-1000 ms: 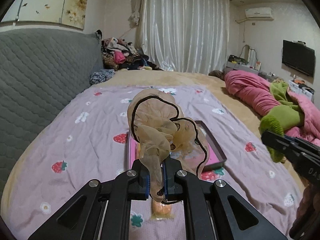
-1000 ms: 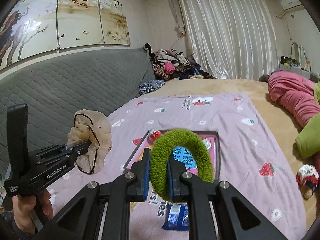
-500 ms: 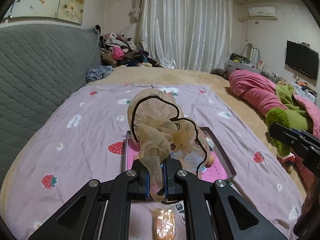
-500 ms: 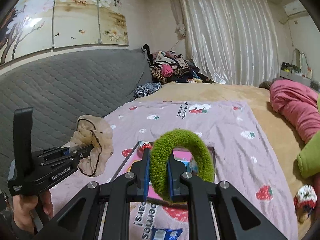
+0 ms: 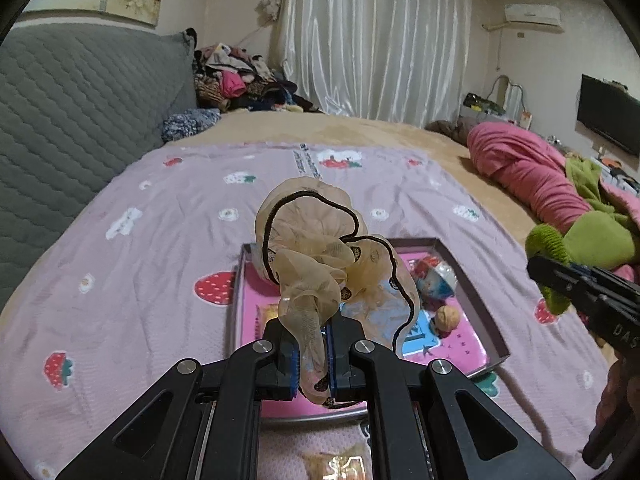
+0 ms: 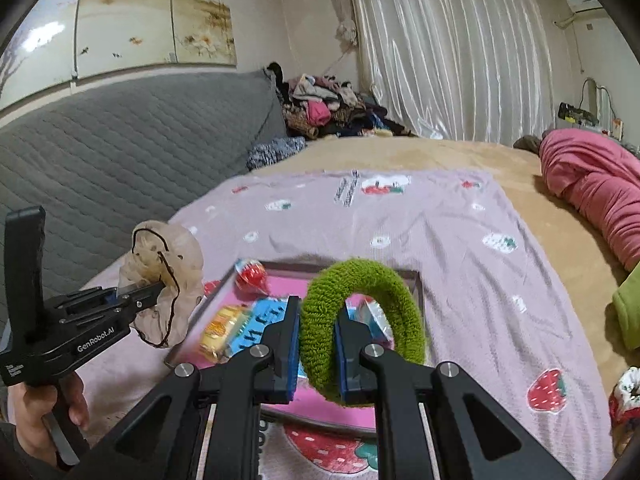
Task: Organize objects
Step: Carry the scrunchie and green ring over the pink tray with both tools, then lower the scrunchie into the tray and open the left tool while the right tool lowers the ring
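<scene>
- The left claw (image 5: 311,350) is clamped on a sheer beige scrunchie (image 5: 320,256) with a thin black trim; the frilly fabric billows up above the blue pads, held in the air over the near left part of the tray (image 5: 472,276).
- The right claw (image 6: 318,344) is clamped on a fuzzy green scrunchie (image 6: 360,320), which stands upright as a ring between the pads, also in the air above the tray's near end.
- From the right wrist view the left claw (image 6: 154,292) sits off to the left of the tray with the beige scrunchie (image 6: 168,276) at its tip, and the person's left hand (image 6: 44,412) grips its handle.
- Just below the left claw, on the bedspread (image 5: 132,280) at the near edge of the bed, lies a small orange wrapped snack (image 5: 340,466).
- The shallow pink tray with a dark rim rests on the lilac strawberry-print bedspread. In it are a walnut (image 5: 448,317), a red-and-blue wrapped candy (image 5: 434,278), a yellow-orange packet (image 6: 222,328) and a blue printed card (image 6: 256,320).
- Towards the right edge of the bed lies a bundled pink quilt (image 5: 532,176) with a green garment (image 5: 592,236) against it.
- Along the left side runs a grey quilted headboard (image 5: 80,112), and at the far corner is a heap of clothes (image 5: 236,80) before white curtains (image 5: 376,40).
</scene>
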The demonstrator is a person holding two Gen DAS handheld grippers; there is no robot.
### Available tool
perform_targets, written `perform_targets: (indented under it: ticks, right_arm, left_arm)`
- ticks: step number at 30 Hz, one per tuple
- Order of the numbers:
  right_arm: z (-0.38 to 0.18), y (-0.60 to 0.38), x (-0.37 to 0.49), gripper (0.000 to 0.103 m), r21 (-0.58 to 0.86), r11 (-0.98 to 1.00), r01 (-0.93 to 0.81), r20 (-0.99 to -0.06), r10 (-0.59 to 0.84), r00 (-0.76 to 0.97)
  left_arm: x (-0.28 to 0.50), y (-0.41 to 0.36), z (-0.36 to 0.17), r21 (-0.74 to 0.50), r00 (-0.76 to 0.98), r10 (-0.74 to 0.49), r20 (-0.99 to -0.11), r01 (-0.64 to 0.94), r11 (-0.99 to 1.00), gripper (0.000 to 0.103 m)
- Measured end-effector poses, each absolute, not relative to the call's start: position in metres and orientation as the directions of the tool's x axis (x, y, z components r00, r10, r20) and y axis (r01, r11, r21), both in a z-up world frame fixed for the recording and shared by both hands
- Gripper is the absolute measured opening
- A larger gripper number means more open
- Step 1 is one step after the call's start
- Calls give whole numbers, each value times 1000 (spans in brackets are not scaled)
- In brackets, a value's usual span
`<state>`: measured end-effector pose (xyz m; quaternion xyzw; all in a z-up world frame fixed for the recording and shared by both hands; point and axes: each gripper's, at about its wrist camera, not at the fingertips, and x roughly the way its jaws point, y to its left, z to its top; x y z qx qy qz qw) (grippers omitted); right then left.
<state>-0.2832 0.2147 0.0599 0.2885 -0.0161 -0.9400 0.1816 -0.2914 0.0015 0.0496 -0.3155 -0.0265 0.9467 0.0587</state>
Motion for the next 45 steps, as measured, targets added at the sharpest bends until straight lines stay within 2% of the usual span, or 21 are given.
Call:
perform_targets:
  ticks: [11,26,45]
  right_arm:
    - [9,207,-314,15,95,-939,331,-625,-315,-714]
    - [-39,199,-335,15,52,-945,323,-739,-254,-624]
    - [-56,203,-345,15,65,-950,304,-780,-238,-579]
  left_arm:
    - [-326,17,-6,-112,-736,171,-655,-129,-985,10]
    - [-340,28,-43,-98,-671,169,-722,-143,-985,10]
    - [-349,26,-63,-85,-607,140,-782,-119,-989,13]
